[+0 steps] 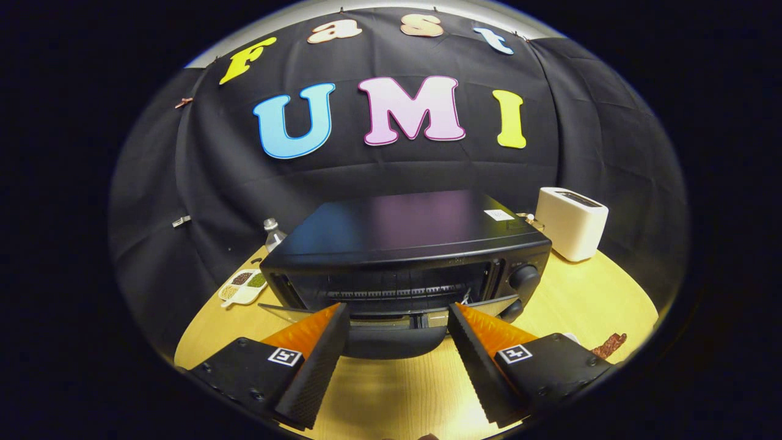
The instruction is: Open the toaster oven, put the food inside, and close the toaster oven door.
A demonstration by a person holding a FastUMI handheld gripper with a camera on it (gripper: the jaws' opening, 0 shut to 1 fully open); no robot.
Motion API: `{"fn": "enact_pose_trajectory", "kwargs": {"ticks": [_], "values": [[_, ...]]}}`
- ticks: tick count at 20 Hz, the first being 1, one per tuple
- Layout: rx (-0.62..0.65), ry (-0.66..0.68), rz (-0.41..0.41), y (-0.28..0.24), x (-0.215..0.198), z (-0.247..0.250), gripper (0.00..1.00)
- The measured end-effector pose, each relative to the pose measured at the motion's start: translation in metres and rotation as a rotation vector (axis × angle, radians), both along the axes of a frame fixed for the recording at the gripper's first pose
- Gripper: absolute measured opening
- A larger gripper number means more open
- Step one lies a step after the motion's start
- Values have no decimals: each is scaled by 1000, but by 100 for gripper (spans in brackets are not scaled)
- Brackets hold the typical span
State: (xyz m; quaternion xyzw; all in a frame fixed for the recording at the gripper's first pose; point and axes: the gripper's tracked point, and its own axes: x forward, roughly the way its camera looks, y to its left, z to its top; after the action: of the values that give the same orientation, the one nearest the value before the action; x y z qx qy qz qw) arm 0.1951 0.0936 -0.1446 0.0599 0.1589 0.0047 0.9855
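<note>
the gripper (398, 318) has its fingers spread wide and empty, one to each side of the oven's (406, 256) dropped door (391, 333), whose handle lies between the tips, just ahead. the door looks down, so opening seems done; the step in hand is likely fetching the food (610, 345), a brownish piece on the table (568, 299) just right of the right finger. to do it well, back off the door squarely, swing right and come down over the piece. far right stands a white toaster (571, 223); far left, a tray (243, 286) and a bottle (273, 232).
</note>
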Motion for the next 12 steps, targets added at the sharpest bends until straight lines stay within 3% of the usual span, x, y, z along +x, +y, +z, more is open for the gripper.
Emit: {"fn": "enact_pose_trajectory", "kwargs": {"ticks": [7,12], "values": [[-24,46,32,1,-41,-32,99],[-119,143,109,4,-70,-81,100]]}}
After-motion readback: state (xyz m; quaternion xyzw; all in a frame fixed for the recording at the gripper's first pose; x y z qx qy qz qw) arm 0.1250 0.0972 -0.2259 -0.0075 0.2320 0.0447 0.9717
